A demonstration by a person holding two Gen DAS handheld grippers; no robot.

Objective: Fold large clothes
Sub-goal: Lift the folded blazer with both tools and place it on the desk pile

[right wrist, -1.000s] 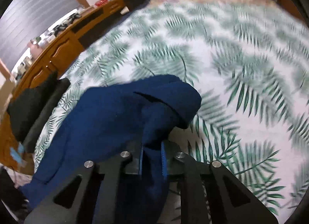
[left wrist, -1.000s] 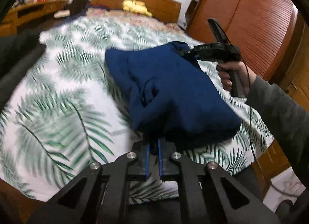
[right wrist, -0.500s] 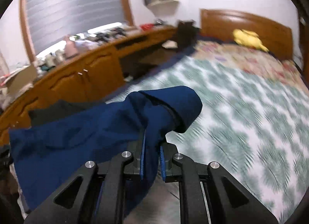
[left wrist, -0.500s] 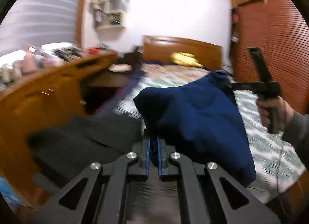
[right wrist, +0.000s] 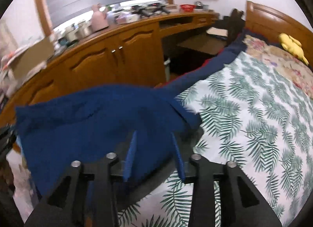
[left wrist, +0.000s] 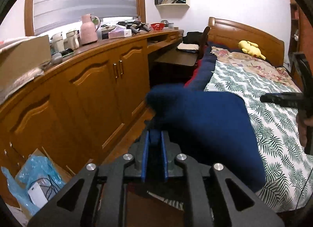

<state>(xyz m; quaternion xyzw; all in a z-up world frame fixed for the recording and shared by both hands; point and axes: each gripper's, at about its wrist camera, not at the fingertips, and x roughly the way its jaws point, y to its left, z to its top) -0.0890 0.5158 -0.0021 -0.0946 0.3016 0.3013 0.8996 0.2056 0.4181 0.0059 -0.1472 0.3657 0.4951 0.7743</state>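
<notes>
At the near left edge of the bed [right wrist: 254, 113], between its leaf-print cover and the wooden cabinets [left wrist: 97, 89], a dark blue garment [left wrist: 205, 129] is held up in the air, one corner lapping over the bed's edge. Left gripper [left wrist: 154, 156]: jaws narrow but opening, a fold of the blue cloth caught between them; whether the pads still press on it cannot be told. Right gripper [right wrist: 154, 154]: jaws spread and opening, cloth lying between the blue pads [right wrist: 130, 154] but not pressed by them. Long axis of the garment: stretched from gripper to gripper, roughly across the bed's edge. Bearing of the garment: directly ahead of both tools, the bulk hanging cabinet-side of the bed. Judged nearer hand: left, which has the closer purchase on the cloth.
</notes>
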